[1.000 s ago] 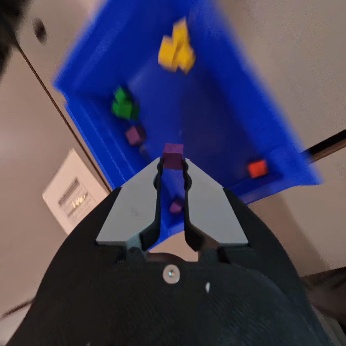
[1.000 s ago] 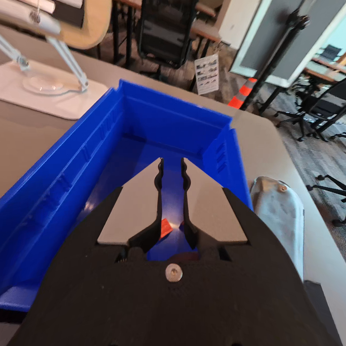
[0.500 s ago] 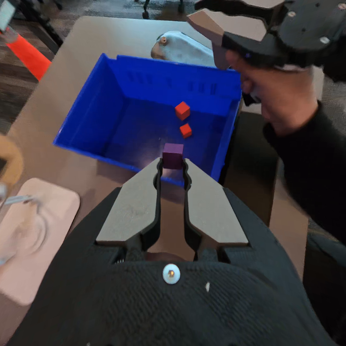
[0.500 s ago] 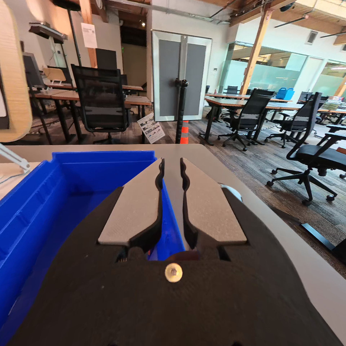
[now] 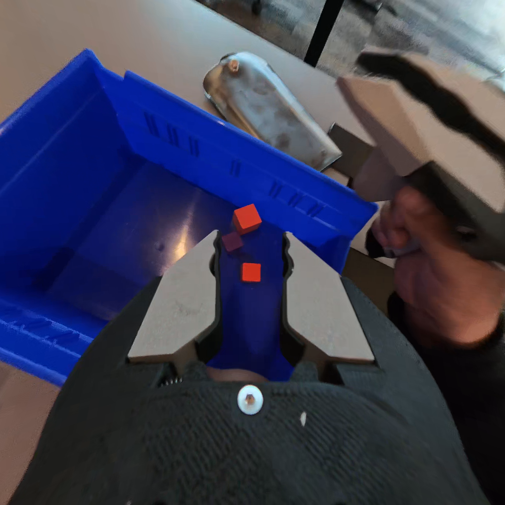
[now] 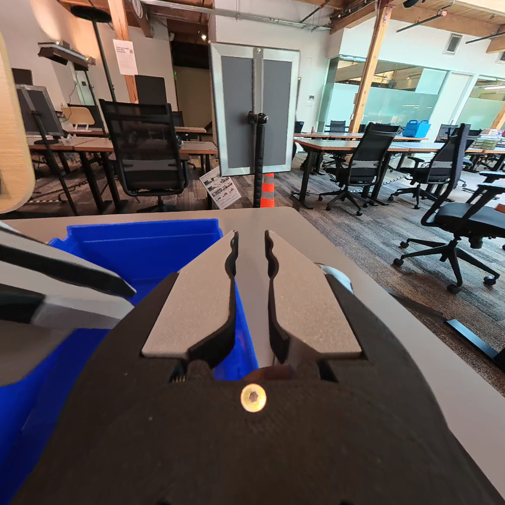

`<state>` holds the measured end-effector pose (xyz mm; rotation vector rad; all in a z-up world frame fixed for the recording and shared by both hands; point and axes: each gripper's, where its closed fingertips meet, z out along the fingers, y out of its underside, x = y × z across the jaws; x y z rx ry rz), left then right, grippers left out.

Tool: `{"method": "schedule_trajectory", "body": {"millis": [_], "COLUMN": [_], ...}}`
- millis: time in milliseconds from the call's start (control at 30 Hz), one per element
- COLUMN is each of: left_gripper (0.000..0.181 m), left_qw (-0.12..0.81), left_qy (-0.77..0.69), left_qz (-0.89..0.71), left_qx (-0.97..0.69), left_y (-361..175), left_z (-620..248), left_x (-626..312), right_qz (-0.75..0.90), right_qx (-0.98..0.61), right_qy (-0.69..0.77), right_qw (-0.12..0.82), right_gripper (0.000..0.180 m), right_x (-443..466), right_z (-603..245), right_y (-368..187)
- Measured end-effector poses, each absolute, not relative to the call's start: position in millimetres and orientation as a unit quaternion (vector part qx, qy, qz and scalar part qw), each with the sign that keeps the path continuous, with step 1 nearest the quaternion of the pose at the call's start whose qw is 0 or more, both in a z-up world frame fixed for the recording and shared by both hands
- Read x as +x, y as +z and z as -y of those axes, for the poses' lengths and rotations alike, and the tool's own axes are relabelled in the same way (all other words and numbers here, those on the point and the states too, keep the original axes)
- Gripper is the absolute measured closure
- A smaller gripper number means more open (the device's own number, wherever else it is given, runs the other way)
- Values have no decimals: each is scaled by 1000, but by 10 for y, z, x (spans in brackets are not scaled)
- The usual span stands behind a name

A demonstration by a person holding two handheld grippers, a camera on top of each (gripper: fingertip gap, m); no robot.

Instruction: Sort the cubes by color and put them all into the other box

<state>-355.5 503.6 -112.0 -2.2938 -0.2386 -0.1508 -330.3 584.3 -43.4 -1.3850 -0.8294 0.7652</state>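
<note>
Purple cube (image 5: 232,241) lies loose beyond parted left tongs (image 5: 250,236), inside blue box (image 5: 82,175)

Purple cube (image 5: 232,241), red cubes (image 5: 246,219) in blue box (image 5: 82,169)

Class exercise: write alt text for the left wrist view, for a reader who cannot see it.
The open left gripper hangs over a blue box that holds two red cubes and one purple cube, which lies loose beside the farther red one. At the right edge a hand holds the blurred right gripper, and a silver metal piece lies on the table behind the box.
</note>
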Motion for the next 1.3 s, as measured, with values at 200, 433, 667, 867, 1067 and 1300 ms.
{"method": "schedule_trajectory", "body": {"millis": [200,433,667,867,1067,1300], "left_gripper": [139,139,135,130,131,131], "left_qw": [494,582,538,436,385,330], "left_qy": [-32,62,240,247,252,285], "left_qz": [73,119,254,357,405,453], "left_qx": [-866,-802,-767,-788,-790,-778], "left_y": [-635,-118,28,-496,-971,-1271], "left_z": [-4330,-2435,-218,764,1065,1397], "left_x": [-3522,-3766,-4636,-5228,-5541,-5924], "right_qz": [417,431,512,579,565,548], "right_qx": [-592,-543,-423,-365,-378,-389], "right_qy": [318,345,424,386,363,374], "right_qw": [612,633,616,619,637,639], "right_gripper": [165,163,159,159,160,159], "right_x": [-3487,-3569,-3843,-4062,-4081,-4062], "right_z": [-5642,-5320,-4152,-3471,-3703,-3811], "right_y": [-527,-329,-225,-478,-521,-499]}}
